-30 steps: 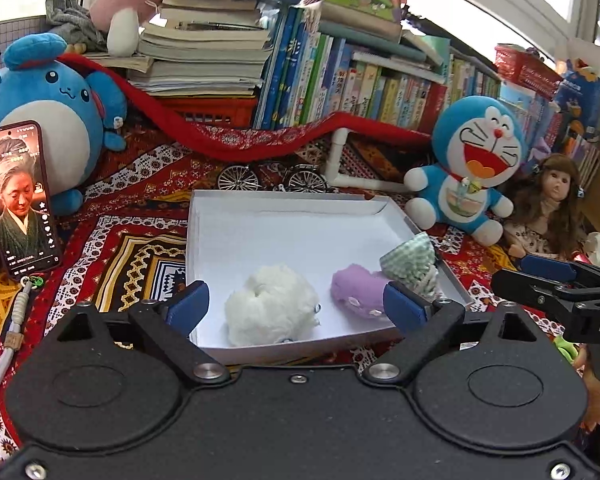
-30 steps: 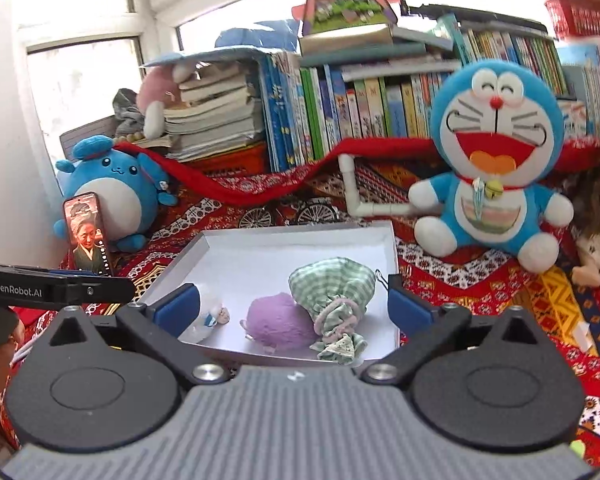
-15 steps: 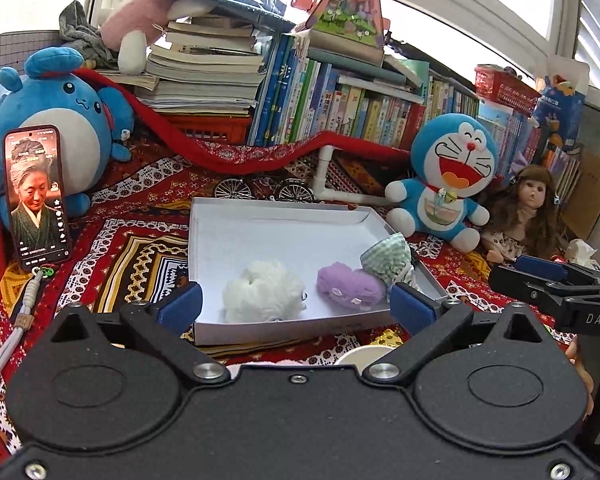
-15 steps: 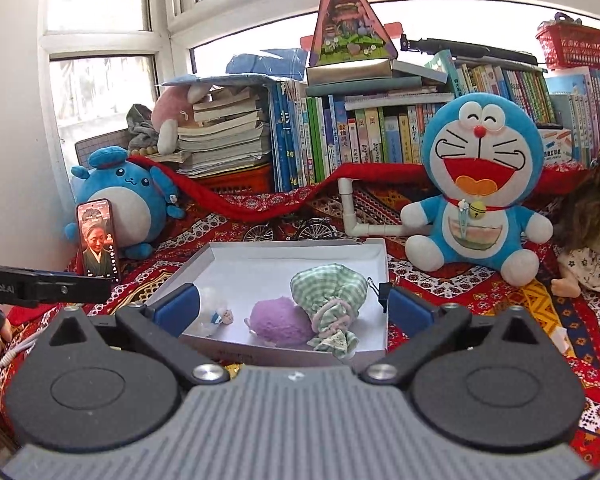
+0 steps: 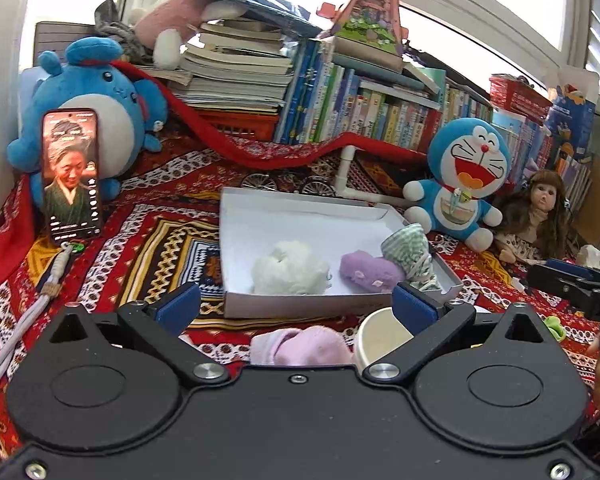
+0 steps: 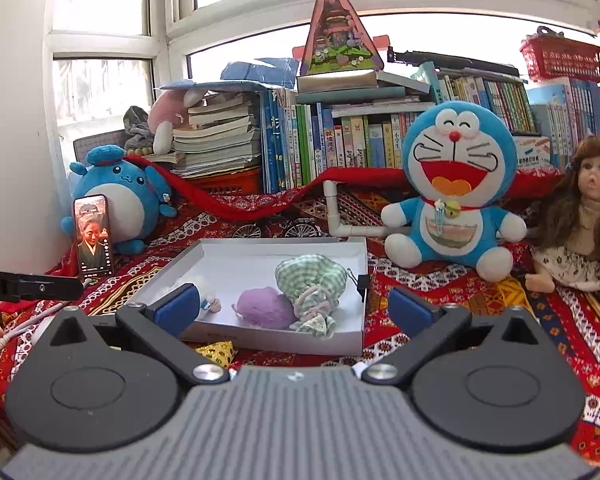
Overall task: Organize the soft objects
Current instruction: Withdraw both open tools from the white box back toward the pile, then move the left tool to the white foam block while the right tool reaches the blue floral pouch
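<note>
The white cardboard tray (image 5: 340, 216) lies on the red patterned cloth (image 5: 160, 240). Inside it, along its near wall, sit a white fluffy toy (image 5: 290, 268), a purple plush (image 5: 368, 271) and, nearest the Doraemon plush (image 5: 462, 184), a green checked drawstring pouch (image 5: 410, 250). Just outside the tray's near wall lie a pink sock (image 5: 300, 346) and a paper cup (image 5: 382, 338). The left hand-held gripper (image 5: 296, 304) is released, jaws wide and empty, short of the tray. The right hand-held gripper (image 6: 296, 306) is likewise spread, grasping nothing.
</note>
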`<state>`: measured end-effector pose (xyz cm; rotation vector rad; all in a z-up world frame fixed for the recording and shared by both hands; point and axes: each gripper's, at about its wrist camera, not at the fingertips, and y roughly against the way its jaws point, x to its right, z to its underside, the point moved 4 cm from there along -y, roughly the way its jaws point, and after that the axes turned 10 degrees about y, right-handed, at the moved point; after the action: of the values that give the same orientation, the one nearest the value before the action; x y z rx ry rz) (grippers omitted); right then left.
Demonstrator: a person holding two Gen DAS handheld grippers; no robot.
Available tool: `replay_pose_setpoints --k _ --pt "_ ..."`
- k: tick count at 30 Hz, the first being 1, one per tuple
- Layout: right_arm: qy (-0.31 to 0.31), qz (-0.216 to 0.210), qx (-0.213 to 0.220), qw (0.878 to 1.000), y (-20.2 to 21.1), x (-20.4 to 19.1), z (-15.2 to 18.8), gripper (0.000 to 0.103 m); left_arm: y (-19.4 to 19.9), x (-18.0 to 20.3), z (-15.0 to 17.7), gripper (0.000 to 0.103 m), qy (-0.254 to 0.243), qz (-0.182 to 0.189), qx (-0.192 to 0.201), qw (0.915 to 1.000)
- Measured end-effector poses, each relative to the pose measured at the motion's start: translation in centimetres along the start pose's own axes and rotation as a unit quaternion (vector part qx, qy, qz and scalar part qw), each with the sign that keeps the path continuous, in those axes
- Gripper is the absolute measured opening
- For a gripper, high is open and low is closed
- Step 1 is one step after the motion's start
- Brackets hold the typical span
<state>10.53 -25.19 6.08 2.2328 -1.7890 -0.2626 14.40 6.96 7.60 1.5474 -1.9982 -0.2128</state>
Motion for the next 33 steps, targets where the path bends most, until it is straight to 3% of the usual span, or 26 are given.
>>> replay_pose_setpoints --k 33 --pt "-0.043 0.034 -0.028 0.998 1.6 2.1 5.8 0.103 1.7 -3.1 4.0 0.102 -0.021 -0.064 0.028 0.9974"
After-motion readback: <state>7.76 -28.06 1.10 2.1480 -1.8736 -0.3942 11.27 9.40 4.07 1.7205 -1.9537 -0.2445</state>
